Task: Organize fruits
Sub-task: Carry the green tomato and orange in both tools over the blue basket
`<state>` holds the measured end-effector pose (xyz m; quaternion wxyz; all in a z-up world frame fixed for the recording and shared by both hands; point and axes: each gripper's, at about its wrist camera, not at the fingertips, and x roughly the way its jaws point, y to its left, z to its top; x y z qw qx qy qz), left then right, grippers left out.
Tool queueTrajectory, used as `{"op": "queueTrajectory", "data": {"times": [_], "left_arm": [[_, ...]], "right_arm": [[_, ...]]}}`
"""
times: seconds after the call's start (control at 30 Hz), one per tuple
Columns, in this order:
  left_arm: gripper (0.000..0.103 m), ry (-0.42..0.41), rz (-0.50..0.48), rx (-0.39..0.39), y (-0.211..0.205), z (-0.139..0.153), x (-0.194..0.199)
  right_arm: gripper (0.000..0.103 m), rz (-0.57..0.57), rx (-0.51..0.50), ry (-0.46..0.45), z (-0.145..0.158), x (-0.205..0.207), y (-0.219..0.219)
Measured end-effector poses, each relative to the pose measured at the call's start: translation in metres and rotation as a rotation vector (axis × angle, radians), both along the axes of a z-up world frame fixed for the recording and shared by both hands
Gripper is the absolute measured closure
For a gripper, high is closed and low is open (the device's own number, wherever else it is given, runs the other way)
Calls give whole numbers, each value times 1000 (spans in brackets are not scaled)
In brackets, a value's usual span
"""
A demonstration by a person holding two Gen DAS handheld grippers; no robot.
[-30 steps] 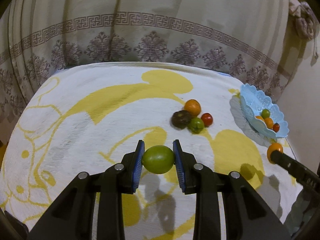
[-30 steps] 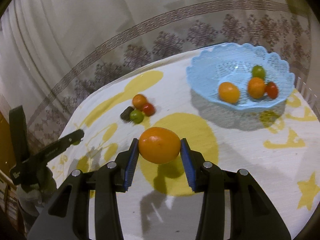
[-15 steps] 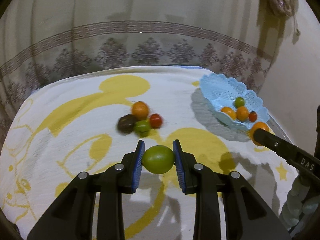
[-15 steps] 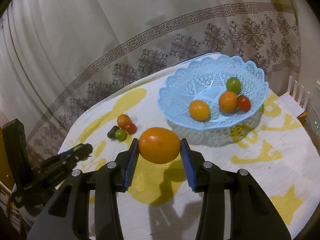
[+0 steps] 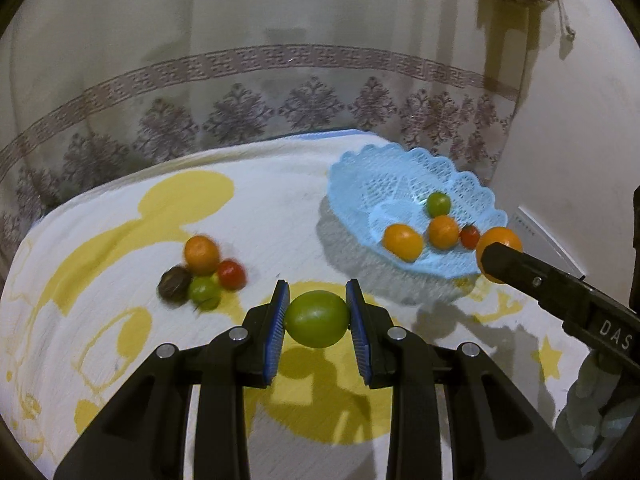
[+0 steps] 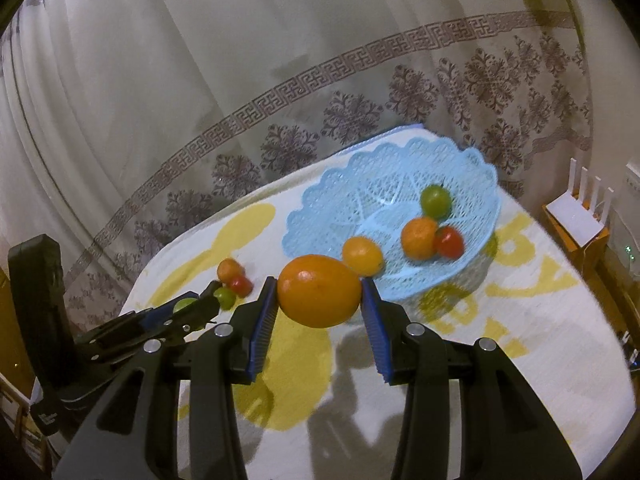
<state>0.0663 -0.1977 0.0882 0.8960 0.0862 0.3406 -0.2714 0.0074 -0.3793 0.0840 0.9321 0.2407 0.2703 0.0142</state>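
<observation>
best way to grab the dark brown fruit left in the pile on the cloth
Grip the dark brown fruit across its round middle, coming from above on its open left side. An orange fruit and a small green fruit press against its right, so put one pad front and one back.

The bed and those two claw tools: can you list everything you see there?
basket: one, light blue, far right of the blanket
basket fruit: four; two orange, one green, one red
loose fruit: four; orange, red, green, dark brown, clustered on the blanket
blanket: one, white with yellow print
curtain: pale, patterned band, behind
white device: one, right of the bed
left gripper: black, blue pads, shut on green fruit
right gripper: same, shut on orange
</observation>
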Motion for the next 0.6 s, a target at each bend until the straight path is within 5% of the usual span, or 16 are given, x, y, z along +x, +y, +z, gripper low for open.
{"op": "queueTrajectory", "data": {"times": [0.5,0.53,0.6], "left_arm": [[73,-55,-82,3,-62,3,27],[70,-52,-82,0,-65,2,30],[47,-62,-85,-12,-69,2,33]], "right_arm": [[58,-106,-9,-13,0,13,-46],[54,-115,-2,-16,-1,14,-49],[45,-137,21,-31,-1,13,-57]]}}
